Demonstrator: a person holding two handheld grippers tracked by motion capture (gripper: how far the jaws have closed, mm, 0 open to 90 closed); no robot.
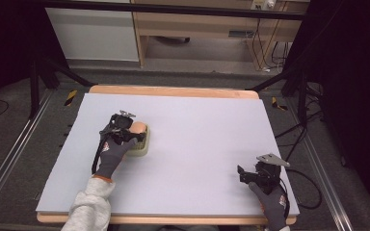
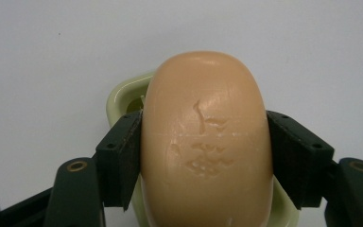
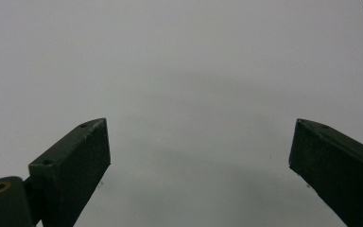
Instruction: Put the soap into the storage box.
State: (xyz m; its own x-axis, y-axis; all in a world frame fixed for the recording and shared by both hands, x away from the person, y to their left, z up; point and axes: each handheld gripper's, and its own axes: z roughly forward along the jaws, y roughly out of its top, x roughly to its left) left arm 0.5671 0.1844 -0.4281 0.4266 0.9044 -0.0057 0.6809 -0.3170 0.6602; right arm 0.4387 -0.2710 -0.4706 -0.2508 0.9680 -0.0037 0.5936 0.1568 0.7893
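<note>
On grey table [image 1: 197,144], soap dish [image 1: 143,144]

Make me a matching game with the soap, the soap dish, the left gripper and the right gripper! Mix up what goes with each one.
Things:
1. bar of soap
2. soap dish
3. left gripper
4. right gripper

Descriptions:
A. pale green, lying under something
B. jaws wide apart over the bare white table
C. peach-coloured, squeezed from both sides
D. jaws shut on something

Pairs: 1-C, 2-A, 3-D, 4-B
</note>
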